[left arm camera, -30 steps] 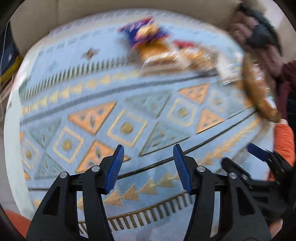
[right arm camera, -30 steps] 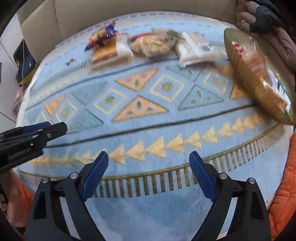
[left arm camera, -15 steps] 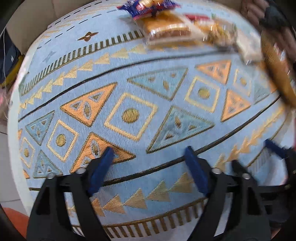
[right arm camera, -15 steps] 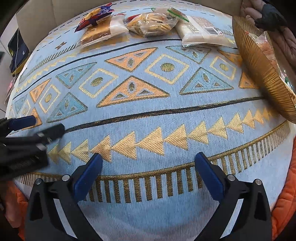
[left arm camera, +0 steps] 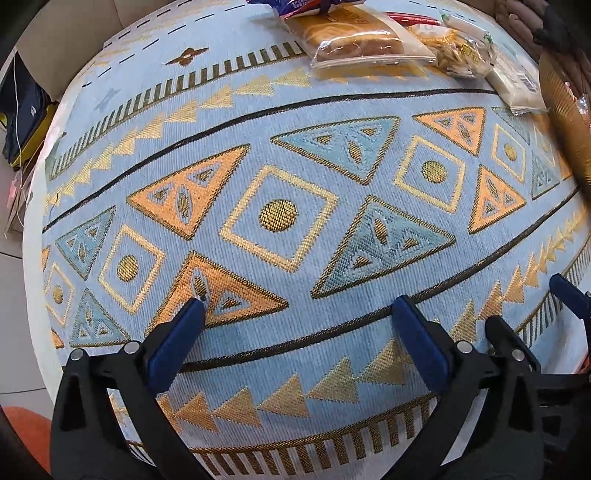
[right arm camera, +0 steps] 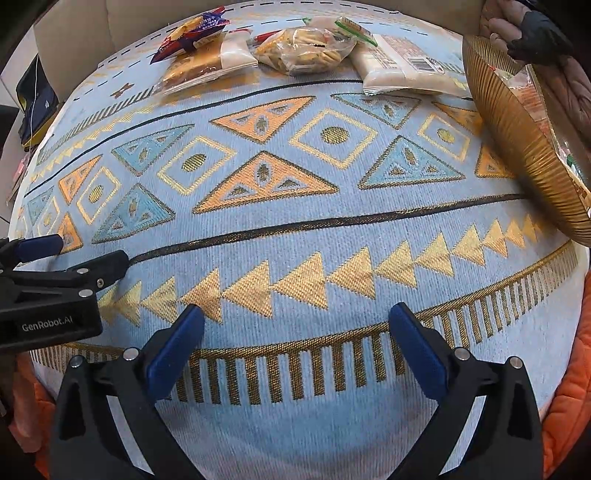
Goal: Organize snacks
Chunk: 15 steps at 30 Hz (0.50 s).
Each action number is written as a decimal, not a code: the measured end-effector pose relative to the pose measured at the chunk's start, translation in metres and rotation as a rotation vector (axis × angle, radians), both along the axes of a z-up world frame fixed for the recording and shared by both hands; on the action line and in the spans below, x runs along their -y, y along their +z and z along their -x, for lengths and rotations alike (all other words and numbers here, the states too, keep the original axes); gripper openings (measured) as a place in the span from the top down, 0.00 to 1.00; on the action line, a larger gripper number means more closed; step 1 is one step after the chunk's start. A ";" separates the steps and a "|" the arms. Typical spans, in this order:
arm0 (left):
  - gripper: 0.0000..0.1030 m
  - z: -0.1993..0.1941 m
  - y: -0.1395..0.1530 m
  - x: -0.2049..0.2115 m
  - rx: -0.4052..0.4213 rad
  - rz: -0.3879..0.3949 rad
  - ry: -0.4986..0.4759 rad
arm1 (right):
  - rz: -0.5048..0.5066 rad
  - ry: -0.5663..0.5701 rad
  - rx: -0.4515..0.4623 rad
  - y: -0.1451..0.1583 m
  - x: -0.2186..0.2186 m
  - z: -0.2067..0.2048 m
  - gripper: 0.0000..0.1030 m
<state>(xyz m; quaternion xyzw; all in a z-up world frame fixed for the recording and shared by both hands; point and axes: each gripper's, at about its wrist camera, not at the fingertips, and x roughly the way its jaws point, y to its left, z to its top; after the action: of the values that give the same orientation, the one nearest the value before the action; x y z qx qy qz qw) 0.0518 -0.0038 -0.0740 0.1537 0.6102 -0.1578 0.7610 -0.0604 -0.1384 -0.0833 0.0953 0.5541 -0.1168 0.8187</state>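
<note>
You held the left gripper (left arm camera: 297, 321) and the right gripper (right arm camera: 295, 325) low over the near edge of the patterned cloth (right arm camera: 295, 229), jaws spread wide and empty, probably readying a reach; the snacks lay in a row along the far edge, well apart from both: a blue packet (right arm camera: 192, 33), a bread pack (right arm camera: 207, 64), a clear bag of crackers (right arm camera: 303, 50) and a white pack (right arm camera: 402, 68); the gold ribbed bowl (right arm camera: 517, 147) stood at the right beside the white pack, with some wrapped items already inside, though which ones I could not tell.
</note>
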 end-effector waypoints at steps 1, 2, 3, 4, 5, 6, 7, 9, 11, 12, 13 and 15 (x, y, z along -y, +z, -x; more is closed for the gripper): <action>0.03 -0.001 -0.001 -0.002 0.002 -0.001 -0.001 | 0.001 0.000 0.001 0.000 0.000 0.000 0.05; 0.03 -0.001 -0.001 -0.002 0.004 -0.003 -0.001 | 0.001 0.000 0.001 0.000 0.000 0.000 0.05; 0.03 -0.002 -0.001 -0.001 0.005 -0.004 -0.001 | 0.001 -0.001 0.000 0.000 0.000 -0.001 0.05; 0.03 0.000 -0.002 0.002 0.005 -0.004 0.000 | 0.001 -0.001 0.000 0.000 0.000 -0.001 0.05; 0.03 0.000 -0.002 0.002 0.005 -0.004 0.000 | 0.002 -0.001 0.000 0.000 0.000 -0.001 0.05; 0.03 0.002 -0.002 0.005 0.006 -0.004 0.000 | 0.002 -0.001 0.000 0.001 0.000 0.000 0.05; 0.03 0.003 -0.002 0.003 0.006 -0.005 0.000 | 0.002 -0.001 0.000 0.001 0.000 0.000 0.05; 0.03 0.004 -0.002 0.003 0.007 -0.005 -0.001 | 0.002 -0.001 -0.001 0.001 0.000 0.000 0.05; 0.03 0.005 -0.002 0.004 0.007 -0.005 -0.002 | 0.003 -0.001 -0.001 0.000 0.000 0.000 0.05; 0.03 0.004 -0.002 0.004 0.007 -0.004 -0.003 | 0.003 -0.001 0.000 0.000 0.000 0.000 0.05; 0.03 0.003 -0.002 0.004 0.007 -0.005 -0.004 | 0.003 -0.001 -0.001 0.000 0.000 0.000 0.05; 0.03 0.003 -0.002 0.004 0.008 -0.005 -0.004 | 0.003 -0.001 0.000 0.000 0.000 0.000 0.05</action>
<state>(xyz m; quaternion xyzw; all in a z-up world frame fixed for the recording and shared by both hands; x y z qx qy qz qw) 0.0489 -0.0074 -0.0756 0.1577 0.6073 -0.1572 0.7626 -0.0603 -0.1381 -0.0829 0.0944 0.5539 -0.1181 0.8187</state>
